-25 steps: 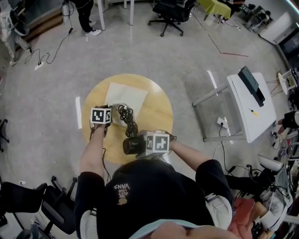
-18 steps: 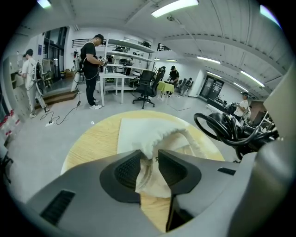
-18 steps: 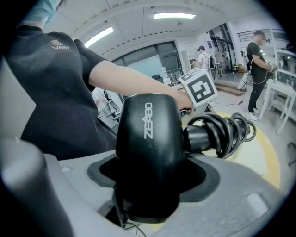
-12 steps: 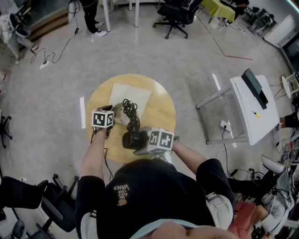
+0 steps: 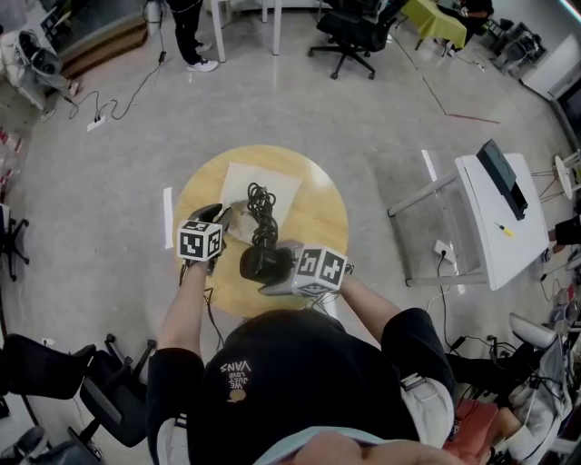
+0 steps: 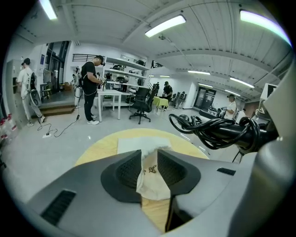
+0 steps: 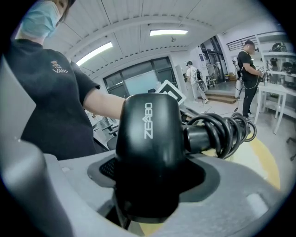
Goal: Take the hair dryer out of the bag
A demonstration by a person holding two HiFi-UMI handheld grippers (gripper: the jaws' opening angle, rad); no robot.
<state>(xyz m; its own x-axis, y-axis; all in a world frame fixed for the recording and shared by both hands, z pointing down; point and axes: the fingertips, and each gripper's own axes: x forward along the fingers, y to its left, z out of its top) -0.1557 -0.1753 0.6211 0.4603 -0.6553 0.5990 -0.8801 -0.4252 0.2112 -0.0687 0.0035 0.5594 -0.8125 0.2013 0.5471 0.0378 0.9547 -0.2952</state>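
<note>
right tool [image 7: 148,185]: clamped on the black plastic hair dryer [image 7: 147,152] | axis: cord-wrapped handle stuck straight out ahead of it | left tool [image 6: 149,159]: jaws just eased in, pinching the white cloth bag [image 6: 152,183] | dryer sat just right of it, looked clear tbh

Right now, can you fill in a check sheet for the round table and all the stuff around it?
Surface: round wooden table, holding only the job's things.
Job's things: flat white cloth bag on the table; black plastic hair dryer outside it, in the air.
Clutter: nothing seen.
Grippers: left gripper pinches the bag's edge, jaws just closing a little; right gripper clamps the hair dryer.
Cables: black cord wound round the dryer's handle; thin cable on the grey floor.
Surroundings: white desk, black office chair, a standing person.
</note>
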